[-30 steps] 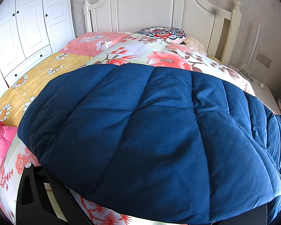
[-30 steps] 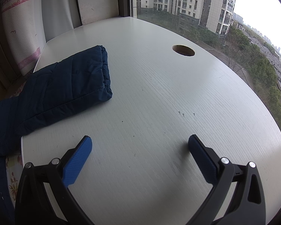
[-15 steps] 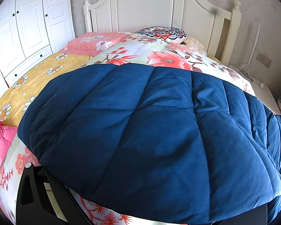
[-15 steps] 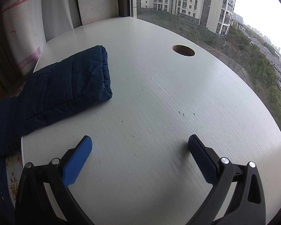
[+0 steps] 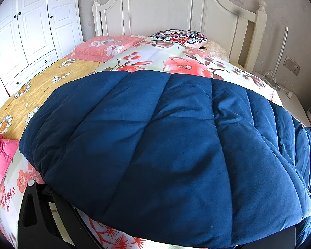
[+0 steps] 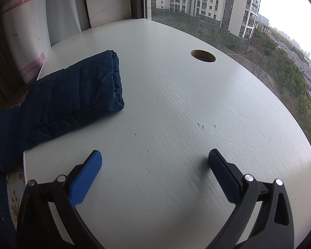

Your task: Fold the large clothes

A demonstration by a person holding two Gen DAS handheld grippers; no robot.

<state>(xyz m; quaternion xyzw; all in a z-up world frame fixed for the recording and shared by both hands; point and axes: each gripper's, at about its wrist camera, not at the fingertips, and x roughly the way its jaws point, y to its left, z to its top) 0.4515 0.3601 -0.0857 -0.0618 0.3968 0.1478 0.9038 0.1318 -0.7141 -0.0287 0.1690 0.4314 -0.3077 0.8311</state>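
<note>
Ahead-left of my right gripper (image 6: 155,158), jaws wide apart, the navy sleeve (image 6: 72,101) lies on the white desk (image 6: 186,108). My left gripper (image 5: 37,213) sits buried under the navy quilted coat (image 5: 155,145); I cannot tell its state.

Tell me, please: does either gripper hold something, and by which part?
The right gripper is open above the white desk and holds nothing. The left gripper's fingertips are hidden under the navy quilted garment, so its hold cannot be told.
</note>
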